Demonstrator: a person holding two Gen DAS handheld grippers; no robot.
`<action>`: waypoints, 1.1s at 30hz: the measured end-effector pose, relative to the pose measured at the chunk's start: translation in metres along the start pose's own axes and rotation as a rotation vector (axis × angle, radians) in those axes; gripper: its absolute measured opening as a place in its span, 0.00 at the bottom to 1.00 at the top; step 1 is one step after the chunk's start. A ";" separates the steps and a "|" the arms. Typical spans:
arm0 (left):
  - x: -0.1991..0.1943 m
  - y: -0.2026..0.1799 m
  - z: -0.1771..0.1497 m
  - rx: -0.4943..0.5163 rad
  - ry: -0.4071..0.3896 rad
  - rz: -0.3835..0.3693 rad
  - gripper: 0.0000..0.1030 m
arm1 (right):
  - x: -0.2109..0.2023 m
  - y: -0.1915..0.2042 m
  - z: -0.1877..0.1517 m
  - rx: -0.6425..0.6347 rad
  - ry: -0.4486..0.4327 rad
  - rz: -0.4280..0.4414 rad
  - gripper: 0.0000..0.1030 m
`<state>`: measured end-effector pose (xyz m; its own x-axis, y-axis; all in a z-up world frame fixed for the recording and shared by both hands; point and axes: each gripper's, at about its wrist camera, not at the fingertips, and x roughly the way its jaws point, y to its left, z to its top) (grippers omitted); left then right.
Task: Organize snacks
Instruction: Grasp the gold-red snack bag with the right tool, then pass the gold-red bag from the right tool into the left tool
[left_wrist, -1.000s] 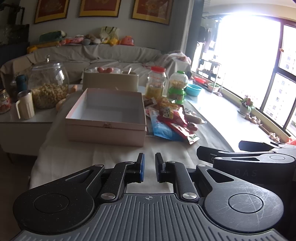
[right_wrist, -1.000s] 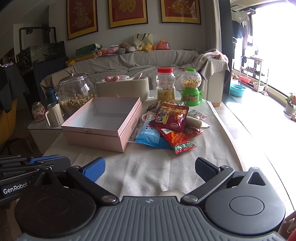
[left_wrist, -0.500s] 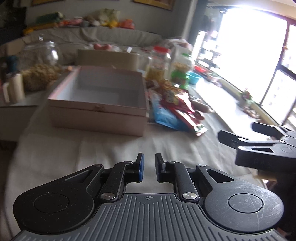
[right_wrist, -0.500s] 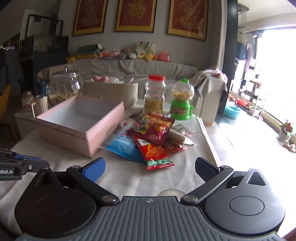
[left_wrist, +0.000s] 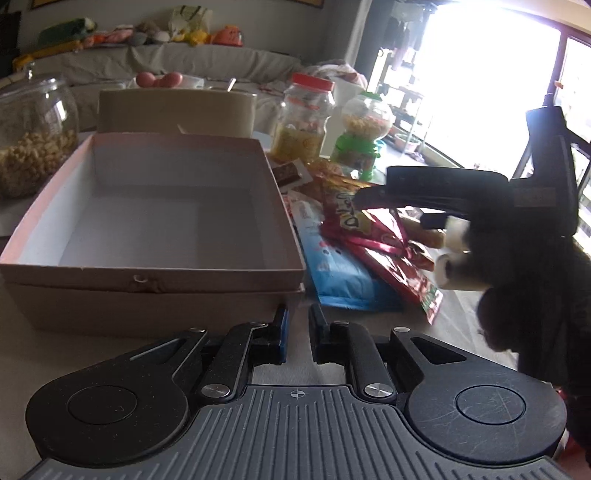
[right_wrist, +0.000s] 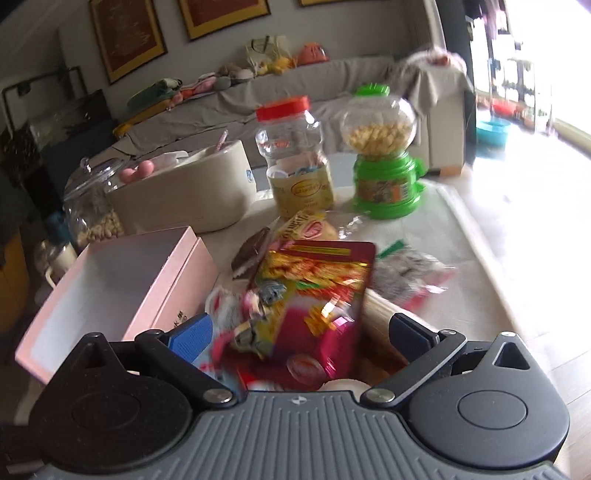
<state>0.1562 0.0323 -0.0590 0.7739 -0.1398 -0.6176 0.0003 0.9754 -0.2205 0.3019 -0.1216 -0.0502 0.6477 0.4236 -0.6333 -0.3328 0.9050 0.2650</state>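
Over table (left_wrist: 74, 350), right hand-held gripper (right_wrist: 299, 328) straddles red snack bag (right_wrist: 314, 295), open-jawed.

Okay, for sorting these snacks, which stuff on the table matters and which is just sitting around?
For the job:
pink box, empty
red snack bag
blue snack bag
right gripper, open over the pile

Just lying about:
glass jar
red-lidded jar
green candy dispenser
beige tub

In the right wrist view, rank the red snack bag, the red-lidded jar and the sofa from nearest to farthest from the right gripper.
1. Red snack bag, between the open fingers of the right gripper.
2. Red-lidded jar, behind the snack pile.
3. Sofa, along the far wall.
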 end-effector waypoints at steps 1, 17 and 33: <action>0.003 0.002 0.002 -0.005 0.000 0.004 0.14 | 0.009 0.003 0.002 0.003 0.004 -0.006 1.00; -0.017 0.050 -0.022 -0.215 0.054 -0.114 0.14 | -0.024 0.021 -0.049 -0.152 0.057 -0.028 0.77; -0.040 0.053 -0.034 -0.259 0.086 -0.170 0.14 | -0.092 0.056 -0.117 -0.243 0.096 0.204 0.90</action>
<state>0.1039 0.0840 -0.0720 0.7200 -0.3221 -0.6147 -0.0449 0.8623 -0.5044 0.1432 -0.1141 -0.0623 0.4873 0.5789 -0.6537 -0.6104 0.7612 0.2190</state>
